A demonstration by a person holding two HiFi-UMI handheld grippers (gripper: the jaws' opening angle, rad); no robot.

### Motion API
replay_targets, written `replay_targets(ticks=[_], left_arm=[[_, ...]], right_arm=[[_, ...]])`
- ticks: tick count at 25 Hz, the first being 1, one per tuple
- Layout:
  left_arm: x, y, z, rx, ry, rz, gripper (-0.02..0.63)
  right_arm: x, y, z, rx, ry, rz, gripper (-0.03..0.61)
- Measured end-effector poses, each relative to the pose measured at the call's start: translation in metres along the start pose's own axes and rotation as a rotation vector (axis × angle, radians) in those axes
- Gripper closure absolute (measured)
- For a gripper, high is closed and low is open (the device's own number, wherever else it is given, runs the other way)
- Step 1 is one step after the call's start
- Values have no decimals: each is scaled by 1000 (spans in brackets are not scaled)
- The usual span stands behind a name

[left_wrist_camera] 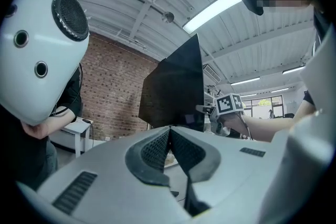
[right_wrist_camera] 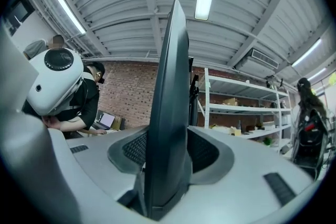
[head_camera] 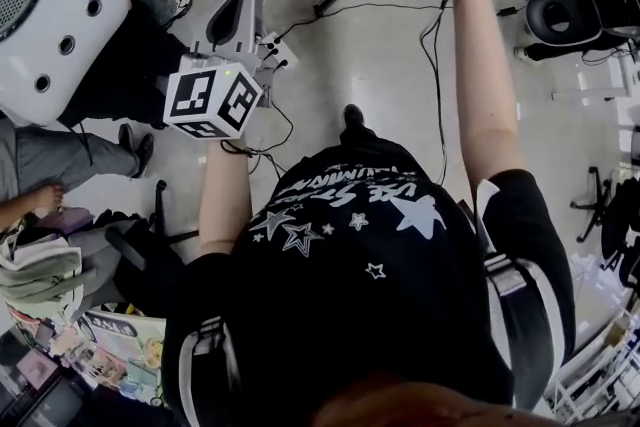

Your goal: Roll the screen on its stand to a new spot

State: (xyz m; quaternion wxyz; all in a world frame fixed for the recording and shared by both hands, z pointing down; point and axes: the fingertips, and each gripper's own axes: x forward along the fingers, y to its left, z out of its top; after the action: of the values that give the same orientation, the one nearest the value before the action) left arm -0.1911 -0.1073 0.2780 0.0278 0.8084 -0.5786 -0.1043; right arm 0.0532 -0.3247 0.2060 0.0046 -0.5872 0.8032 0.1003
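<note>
The right gripper's ribbed dark pads clamp the near edge of the thin black flat screen, which stands upright between them. The left gripper is pinched closed, empty, short of the screen's broad face. Below the screen lies open grey concrete floor, crossed by thin black cables.

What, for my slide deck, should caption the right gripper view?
Right tongs clamped on the dark screen, edge-on, brick wall and shelving behind.

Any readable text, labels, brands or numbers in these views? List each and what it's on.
Nothing reads cleanly.
shirt: white lettering among stars, upside down and warped, unreadable.
marker cubes: square code patterns, no words.
printed sheets, lower left of head view: too small.
screen: no lettering shows.
</note>
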Motion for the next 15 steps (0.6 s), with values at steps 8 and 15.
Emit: replay_targets(ticks=[8, 15], left_arm=[[-23, -16, 5, 6, -8, -37, 604], [-43, -29, -7, -27, 6, -75, 604]], right_arm=[[-46, 1, 5, 7, -11, -15, 387], [-116, 14, -15, 56, 8, -26, 368]])
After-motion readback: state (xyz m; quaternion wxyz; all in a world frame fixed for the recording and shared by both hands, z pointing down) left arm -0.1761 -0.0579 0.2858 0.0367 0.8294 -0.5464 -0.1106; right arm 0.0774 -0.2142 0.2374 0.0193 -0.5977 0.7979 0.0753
